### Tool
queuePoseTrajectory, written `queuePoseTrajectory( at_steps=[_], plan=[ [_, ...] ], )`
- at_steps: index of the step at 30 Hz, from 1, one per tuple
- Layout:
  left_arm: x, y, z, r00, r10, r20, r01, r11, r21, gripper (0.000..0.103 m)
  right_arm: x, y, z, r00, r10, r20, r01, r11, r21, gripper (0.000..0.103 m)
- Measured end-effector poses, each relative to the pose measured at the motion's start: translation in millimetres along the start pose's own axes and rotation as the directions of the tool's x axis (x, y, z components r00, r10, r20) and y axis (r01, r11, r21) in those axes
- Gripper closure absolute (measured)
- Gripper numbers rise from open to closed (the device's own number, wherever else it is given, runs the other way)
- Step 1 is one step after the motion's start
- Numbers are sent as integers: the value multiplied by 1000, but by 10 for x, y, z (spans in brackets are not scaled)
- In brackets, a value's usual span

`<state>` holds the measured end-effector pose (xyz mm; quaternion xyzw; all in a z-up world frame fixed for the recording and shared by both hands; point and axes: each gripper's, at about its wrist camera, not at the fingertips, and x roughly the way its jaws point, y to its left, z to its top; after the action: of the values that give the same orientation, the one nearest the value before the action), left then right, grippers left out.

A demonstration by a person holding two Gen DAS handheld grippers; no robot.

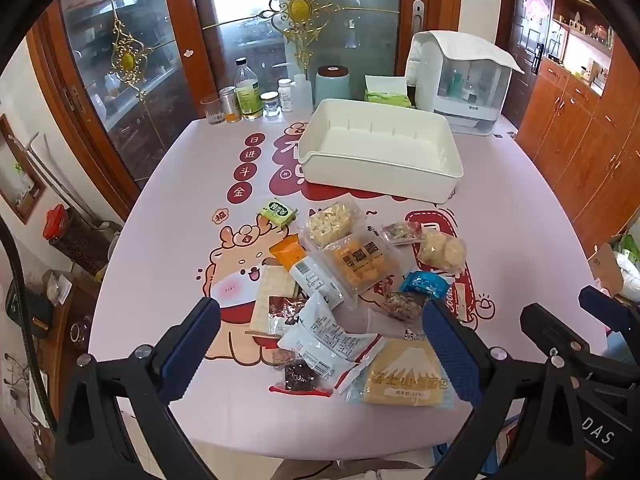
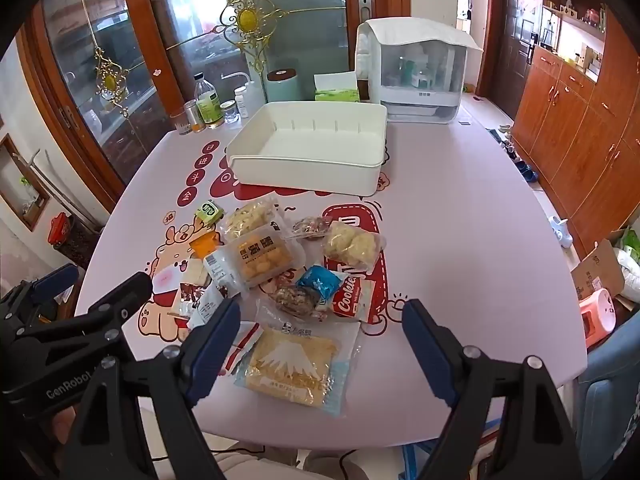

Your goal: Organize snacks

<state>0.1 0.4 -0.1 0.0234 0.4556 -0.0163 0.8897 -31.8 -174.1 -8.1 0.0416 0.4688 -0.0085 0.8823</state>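
Snacks (image 1: 352, 276) heaped on the pink tabletop (image 1: 168, 240), just in front of an empty white bin (image 1: 380, 152).

Crinkly clear and foil packets overlap: yellow bread slab (image 2: 292, 364), orange puffs (image 2: 260, 256), blue wrapper (image 2: 320, 280). The bin is smooth, rectangular plastic. Left gripper (image 1: 320, 344) and right gripper (image 2: 320, 356) hover, fingers (image 1: 192, 344) spread, grasping nothing.

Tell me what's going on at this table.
A person holds a gripper in each hand over a heap of snack packets on the table. Both the left gripper and the right gripper are open and hold nothing. The white bin beyond the heap has nothing in it, so sorting has not begun. The right gripper hangs over the bread packet, the nearest one to the person.
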Motion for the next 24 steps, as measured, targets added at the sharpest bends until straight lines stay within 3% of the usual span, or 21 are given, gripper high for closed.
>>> queuePoseTrajectory(
  at_steps=[24],
  plan=[
    [17, -48, 44, 1000, -1, -6, 1, 1000, 5, 6, 47, -39, 30, 1000, 11, -14, -11, 1000, 9, 19]
  ],
)
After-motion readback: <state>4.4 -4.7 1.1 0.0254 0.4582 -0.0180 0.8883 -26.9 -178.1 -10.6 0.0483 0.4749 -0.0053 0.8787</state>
